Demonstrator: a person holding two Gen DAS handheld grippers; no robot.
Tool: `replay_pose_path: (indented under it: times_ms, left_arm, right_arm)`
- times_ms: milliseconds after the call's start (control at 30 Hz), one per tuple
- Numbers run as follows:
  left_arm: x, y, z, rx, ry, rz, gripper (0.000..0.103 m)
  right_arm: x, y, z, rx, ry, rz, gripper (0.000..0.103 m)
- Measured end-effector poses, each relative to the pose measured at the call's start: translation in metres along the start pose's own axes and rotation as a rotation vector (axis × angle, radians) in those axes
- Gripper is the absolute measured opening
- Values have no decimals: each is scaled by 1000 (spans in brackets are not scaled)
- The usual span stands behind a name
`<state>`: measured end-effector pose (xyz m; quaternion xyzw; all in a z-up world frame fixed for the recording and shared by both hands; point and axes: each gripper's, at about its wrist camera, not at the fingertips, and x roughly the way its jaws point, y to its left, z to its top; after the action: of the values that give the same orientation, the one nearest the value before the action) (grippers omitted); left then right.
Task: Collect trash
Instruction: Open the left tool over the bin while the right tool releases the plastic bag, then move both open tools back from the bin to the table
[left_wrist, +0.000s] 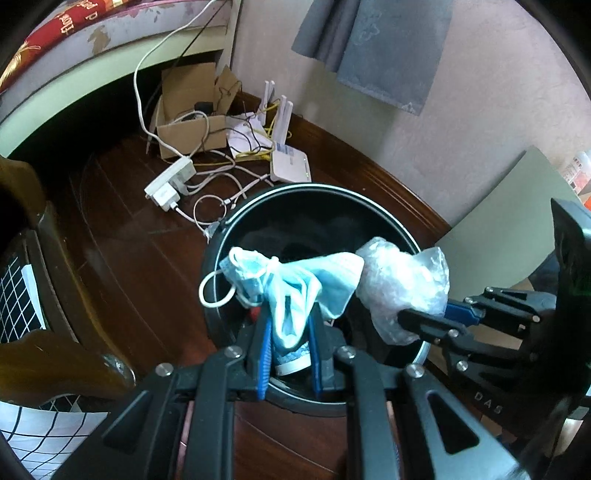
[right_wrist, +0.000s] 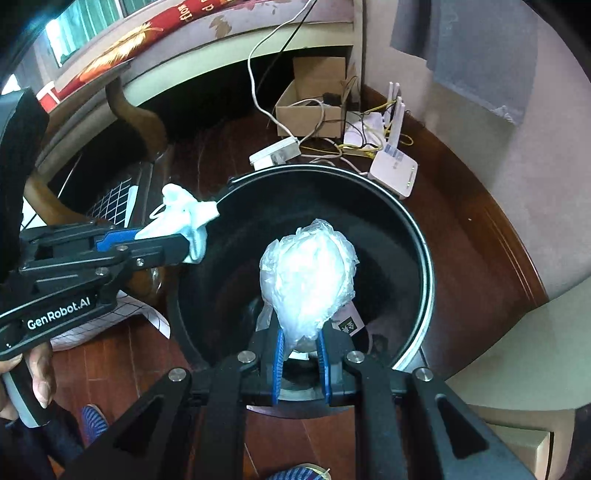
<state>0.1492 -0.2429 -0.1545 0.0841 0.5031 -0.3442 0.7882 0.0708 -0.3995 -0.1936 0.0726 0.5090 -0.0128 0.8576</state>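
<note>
Left wrist view has the left gripper (left_wrist: 290, 332) clamped on a crumpled blue face mask (left_wrist: 291, 280) above the black trash bin (left_wrist: 295, 192), hiding most of the bin's inside. Beside it the right gripper (right_wrist: 301, 343) pinches a wad of clear plastic (right_wrist: 308, 273) over the same bin. Below the plastic, a labelled item in the bin is too covered to identify.

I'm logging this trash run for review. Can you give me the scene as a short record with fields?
left gripper: shut on crumpled blue face mask
right gripper: shut on crumpled clear plastic bag
bin: round black trash bin, open, below both grippers
floor nearby: white router, power strip, cardboard box
status: nothing released yet
</note>
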Motion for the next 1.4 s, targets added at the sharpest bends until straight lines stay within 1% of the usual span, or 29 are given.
replay_pose_path:
  times_ms: [67,100,133,167,200,233,267,300,333,367,400,433,467,533,733,1000,1400]
  left_arm:
    - [5,2,0,-5,15,-13,20]
    - [12,2,0,-2,45,-27,21]
    - [17,3,-1,-1,68,-27,25]
    - [24,4,-2,-3,94,-9,44]
    - [27,6,-4,-5,105,30,59]
    - [28,9,-6,-11,100,88,81]
    - [27,13,-8,-19,90,125,89]
    - [26,16,-10,-30,82,146,89]
    - [25,20,-12,-44,85,157,94]
    - [26,22,-13,-52,91,170,101]
    - [26,24,-15,-49,88,186,101]
    - [25,24,-16,-43,82,195,101]
    - [25,24,-17,-37,75,213,101]
    - [23,26,-17,-37,68,224,101]
    - [10,25,-14,-32,32,230,101]
    - [-18,19,-8,-25,-22,236,101]
    - [-79,19,1,-51,-143,246,101]
  right_arm:
    - [3,1,1,-6,8,3,17]
    - [5,1,1,-12,13,3,17]
    - [8,2,1,-22,19,-4,20]
    - [13,2,0,-43,32,-46,49]
    - [18,1,-3,-55,52,-116,70]
    - [20,-2,-6,-56,52,-162,88]
    - [21,-6,-8,-47,52,-190,88]
    - [23,-10,-9,-35,66,-207,89]
    - [24,-13,-10,-26,74,-220,89]
    - [24,-17,-10,-16,76,-232,94]
    - [23,-19,-10,-9,76,-238,100]
    - [23,-21,-11,-1,74,-245,103]
    - [22,-21,-11,2,71,-248,103]
    - [19,-22,-11,12,62,-250,103]
    - [14,-23,-4,32,45,-248,103]
    - [-6,-11,4,28,-2,-245,103]
    - [-75,13,28,5,-151,-246,103]
